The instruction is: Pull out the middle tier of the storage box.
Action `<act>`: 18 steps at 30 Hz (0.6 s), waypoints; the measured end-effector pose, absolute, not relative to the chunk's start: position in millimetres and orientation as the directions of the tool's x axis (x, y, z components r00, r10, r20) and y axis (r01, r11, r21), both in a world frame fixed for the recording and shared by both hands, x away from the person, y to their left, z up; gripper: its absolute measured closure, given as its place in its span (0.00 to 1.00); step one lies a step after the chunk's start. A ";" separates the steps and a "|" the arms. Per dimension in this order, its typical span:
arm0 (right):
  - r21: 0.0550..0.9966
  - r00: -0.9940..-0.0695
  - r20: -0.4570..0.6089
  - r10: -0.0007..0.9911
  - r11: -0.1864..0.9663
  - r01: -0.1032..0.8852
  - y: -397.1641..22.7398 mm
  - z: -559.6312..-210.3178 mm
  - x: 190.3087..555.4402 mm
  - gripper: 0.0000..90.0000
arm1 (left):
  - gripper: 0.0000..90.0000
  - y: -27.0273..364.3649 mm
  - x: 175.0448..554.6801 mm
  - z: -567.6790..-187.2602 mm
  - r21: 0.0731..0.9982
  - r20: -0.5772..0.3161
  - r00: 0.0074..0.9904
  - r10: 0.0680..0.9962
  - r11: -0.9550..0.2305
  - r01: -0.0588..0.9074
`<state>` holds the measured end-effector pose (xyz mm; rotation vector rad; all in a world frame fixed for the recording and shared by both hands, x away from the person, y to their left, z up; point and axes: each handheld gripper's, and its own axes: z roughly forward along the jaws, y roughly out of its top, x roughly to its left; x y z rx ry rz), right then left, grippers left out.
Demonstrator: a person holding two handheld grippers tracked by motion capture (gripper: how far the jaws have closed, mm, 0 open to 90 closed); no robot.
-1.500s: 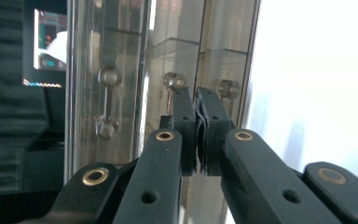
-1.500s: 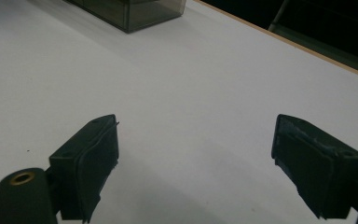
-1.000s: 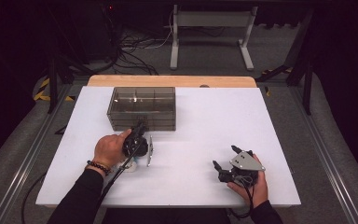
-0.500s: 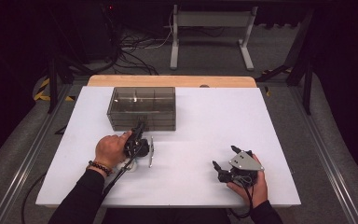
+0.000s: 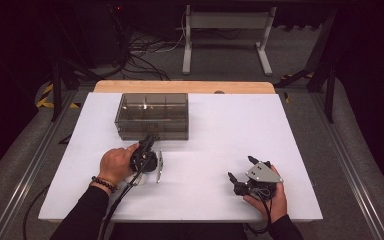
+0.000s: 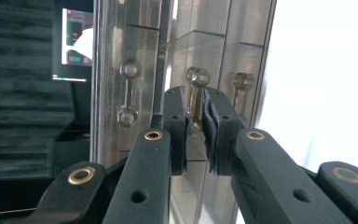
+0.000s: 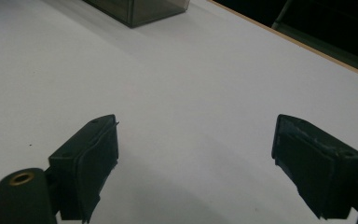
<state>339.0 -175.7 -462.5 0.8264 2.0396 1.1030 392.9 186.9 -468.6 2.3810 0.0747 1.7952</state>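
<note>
A smoky clear drawer box (image 5: pixel 152 115) stands at the back left of the white table (image 5: pixel 215 130). My left gripper (image 5: pixel 149 141) is rolled on its side with its tips at the box's front wall. In the left gripper view, my left gripper (image 6: pixel 196 100) has its pads pressed on a slim brass drawer handle (image 6: pixel 196 77) with hex nuts; its jaws have just been closing on it. My right gripper (image 5: pixel 240 168) rests near the front right, held by a hand, and stands wide open over bare table (image 7: pixel 196 140). The box's corner (image 7: pixel 140 9) lies far ahead of it.
Two more handles (image 6: pixel 127 91) (image 6: pixel 240 88) show through the box front. A wooden strip (image 5: pixel 185 86) edges the table's far side. Beyond it lie floor cables (image 5: pixel 145 55) and a white metal stand (image 5: pixel 225 35). Metal rails (image 5: pixel 352 175) run along both sides.
The left hand has shifted very slightly at the box's front. The right hand has stayed where it was.
</note>
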 end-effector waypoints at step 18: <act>0.869 -0.579 -0.252 0.775 0.445 0.218 -175.5 -462.5 339.3 0.17 | 1.00 250.3 396.3 -420.6 0.761 0.526 0.449 0.722 -0.636 0.131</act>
